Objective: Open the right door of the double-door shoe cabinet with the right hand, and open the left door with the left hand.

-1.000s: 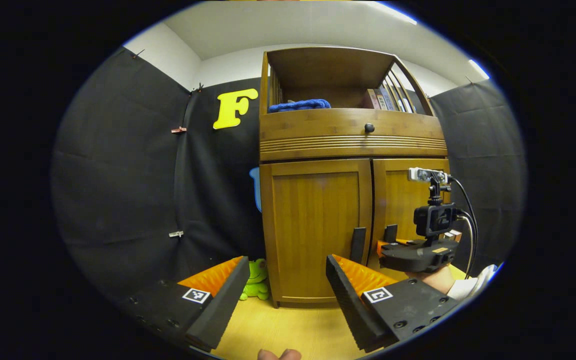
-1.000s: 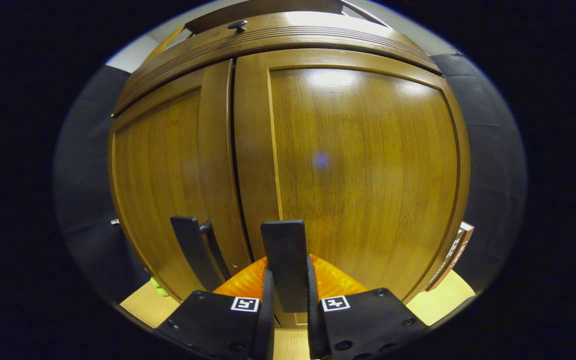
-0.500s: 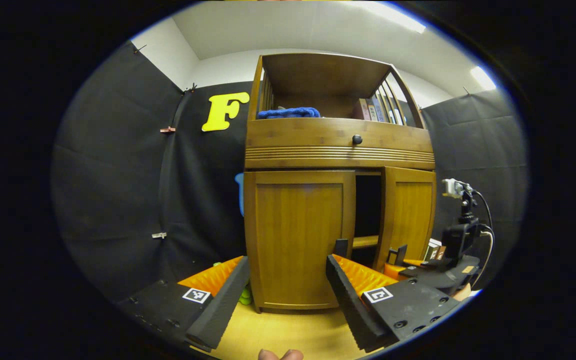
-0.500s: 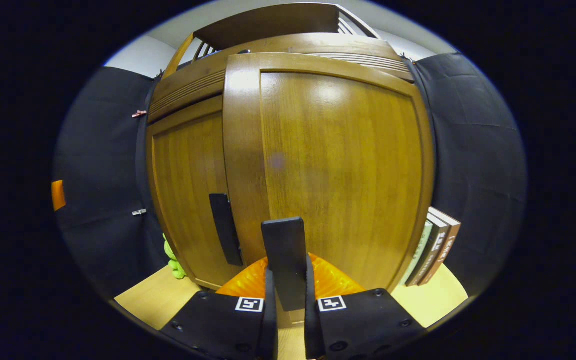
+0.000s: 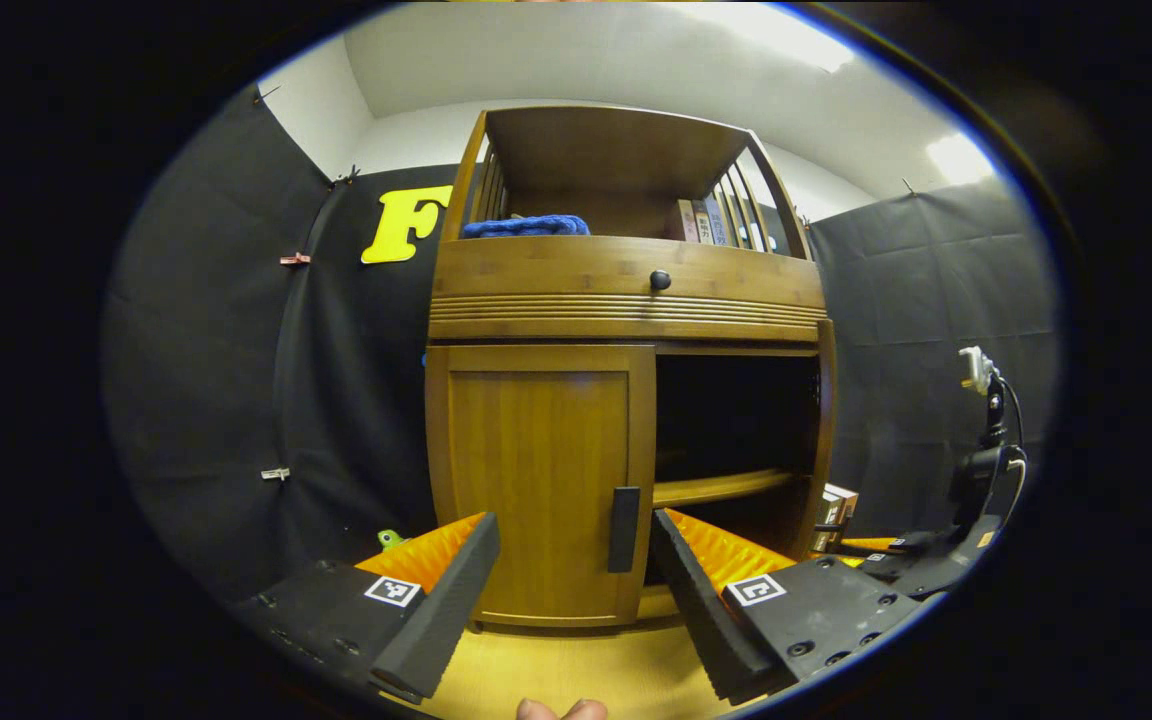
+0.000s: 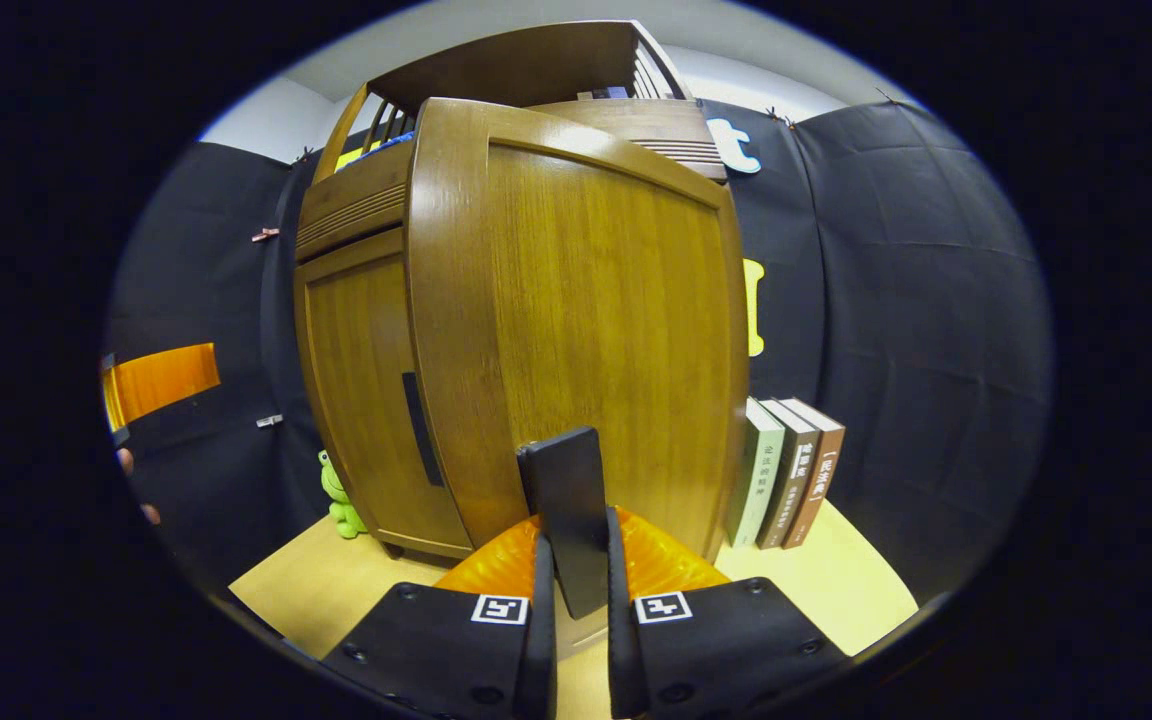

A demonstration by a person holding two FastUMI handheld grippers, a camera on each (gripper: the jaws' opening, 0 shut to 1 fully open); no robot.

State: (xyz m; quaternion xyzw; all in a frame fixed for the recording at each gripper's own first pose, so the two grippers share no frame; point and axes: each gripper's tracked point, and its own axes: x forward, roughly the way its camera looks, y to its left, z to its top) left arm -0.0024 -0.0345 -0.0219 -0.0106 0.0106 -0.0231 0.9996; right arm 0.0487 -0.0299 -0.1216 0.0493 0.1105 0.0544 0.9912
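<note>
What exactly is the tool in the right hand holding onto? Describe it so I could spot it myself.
Start at the wooden shoe cabinet and find its right door, swung wide open. Low on that door's free edge is a flat dark upright handle; the right tool is clamped on it. The matching handle on the shut left door has nothing gripping it.

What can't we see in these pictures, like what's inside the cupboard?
- Inside the cabinet, left gripper view: only a bare shelf shows; the rest is too dark.
- Behind the left door: it is shut.
- The opening, right gripper view: the swung-out right door covers it.
- The green toy: partly hidden by the cabinet's corner.
- The right handle: its lower end sits between the right gripper fingers.
</note>
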